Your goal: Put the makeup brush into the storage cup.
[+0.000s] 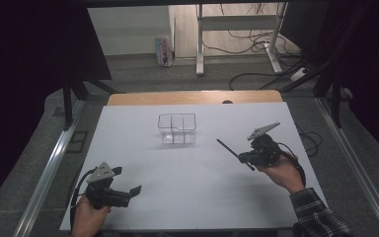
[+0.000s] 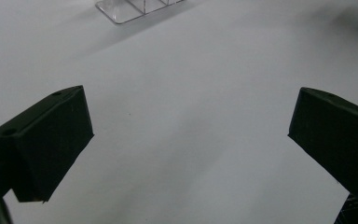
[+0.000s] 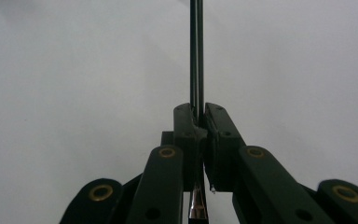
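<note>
A clear plastic box with dividers (image 1: 177, 129) stands on the white table top (image 1: 187, 187) at mid-table; its corner also shows in the left gripper view (image 2: 135, 7). My right gripper (image 1: 243, 157) is shut on a thin dark rod (image 1: 229, 150), which sticks out past the jaws toward the box. In the right gripper view the rod (image 3: 196, 56) runs straight up from the closed jaws (image 3: 197, 112), with a shiny end below them. My left gripper (image 1: 131, 193) hovers low at the front left with its jaws (image 2: 189, 135) wide open and nothing between them.
A wooden strip (image 1: 195, 97) borders the table's far edge. Metal rails (image 1: 54, 163) run along both sides. Behind the table are desk legs (image 1: 200, 44), cables (image 1: 256, 39) and a small carton (image 1: 163, 51) on the floor.
</note>
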